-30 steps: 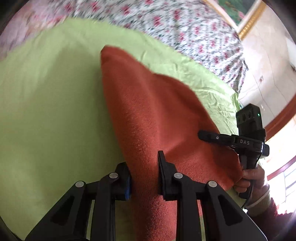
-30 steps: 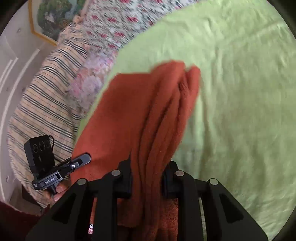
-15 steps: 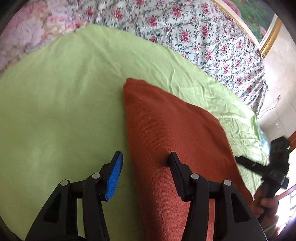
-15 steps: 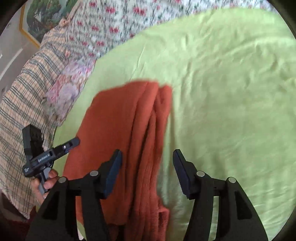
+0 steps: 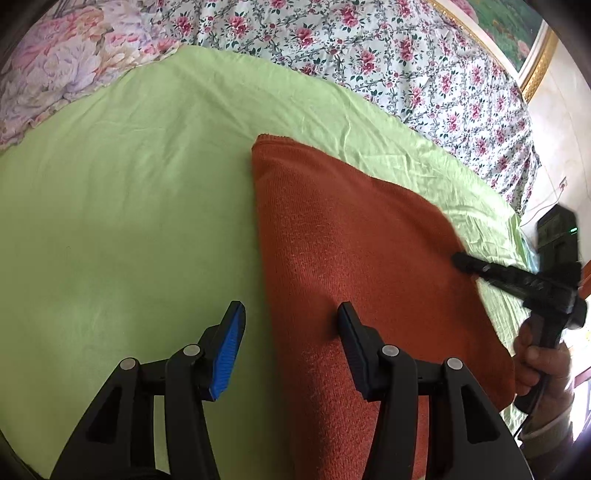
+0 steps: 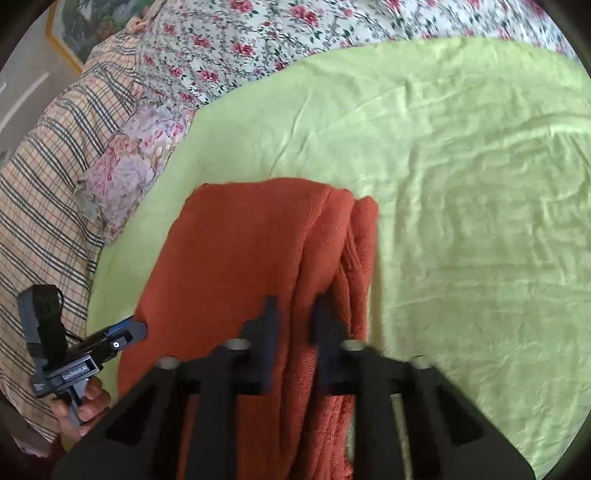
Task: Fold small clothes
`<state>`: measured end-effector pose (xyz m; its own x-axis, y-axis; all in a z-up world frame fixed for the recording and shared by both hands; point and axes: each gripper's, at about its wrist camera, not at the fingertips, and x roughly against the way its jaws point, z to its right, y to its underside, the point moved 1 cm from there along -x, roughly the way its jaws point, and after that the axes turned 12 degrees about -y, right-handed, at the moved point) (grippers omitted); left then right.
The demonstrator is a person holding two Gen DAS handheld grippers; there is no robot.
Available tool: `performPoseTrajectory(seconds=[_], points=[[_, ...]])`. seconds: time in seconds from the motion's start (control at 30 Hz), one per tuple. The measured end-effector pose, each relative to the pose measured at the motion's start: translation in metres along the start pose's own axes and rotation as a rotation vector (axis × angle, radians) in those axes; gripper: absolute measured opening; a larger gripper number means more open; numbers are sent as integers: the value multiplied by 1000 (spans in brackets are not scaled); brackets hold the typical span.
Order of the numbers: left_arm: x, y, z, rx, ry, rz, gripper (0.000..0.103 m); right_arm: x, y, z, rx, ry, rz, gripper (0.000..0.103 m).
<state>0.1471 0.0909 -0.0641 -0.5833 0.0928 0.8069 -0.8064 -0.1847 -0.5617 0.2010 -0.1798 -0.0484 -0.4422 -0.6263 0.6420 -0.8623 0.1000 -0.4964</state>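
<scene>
Right tongs [image 6: 291,314] closing, blurred, maybe gripping cloth [image 6: 240,258]

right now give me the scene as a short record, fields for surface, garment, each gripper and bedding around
surface: light green sheet, wrinkled, spread over a bed
garment: rust-orange knit garment, folded, flat on the sheet, layered edges on its right side
left gripper: open, one blue pad over the sheet, the other finger over the garment's left edge, not gripping
right gripper: jaws have just been closing, blurred, narrow gap above the garment's layered folds; grip cannot be told
bedding: floral quilt behind the sheet, plaid blanket beside it
wall: framed picture
</scene>
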Motion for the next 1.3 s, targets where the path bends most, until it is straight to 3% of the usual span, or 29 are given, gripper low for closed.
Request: performPoseTrajectory(seconds=[0.1, 0.23, 0.43, 0.6, 0.7, 0.73, 0.83, 0.9, 1.1, 1.3], points=[[4, -1, 8, -18, 9, -9, 52, 23, -8, -17, 63, -17, 48, 11], [2, 3, 21, -54, 11, -24, 53, 33, -12, -19, 105, 34, 51, 11], [-11, 12, 24, -56, -9, -62, 58, -4, 7, 31, -6, 82, -17, 11], [-2, 17, 25, -48, -17, -70, 57, -5, 5, 29, -2, 109, -9, 11], [19, 26, 22, -75, -21, -38, 56, 8, 9, 25, -24, 78, 12, 15], [31, 33, 20, -91, -18, -18, 57, 18, 12, 22, -36, 59, 28, 21], [54, 52, 17, -132, -3, 19, 59, 42, 26, 7, -20, 43, 59, 43], [67, 68, 14, -156, 3, 32, 61, 60, 45, -4, -11, 13, 73, 48], [73, 116, 12, -221, -6, 21, 64, 85, 104, -20, -13, -16, 54, 48], [64, 121, 20, -240, -76, 45, 63, 76, 122, -26, 32, 41, 30, 47]])
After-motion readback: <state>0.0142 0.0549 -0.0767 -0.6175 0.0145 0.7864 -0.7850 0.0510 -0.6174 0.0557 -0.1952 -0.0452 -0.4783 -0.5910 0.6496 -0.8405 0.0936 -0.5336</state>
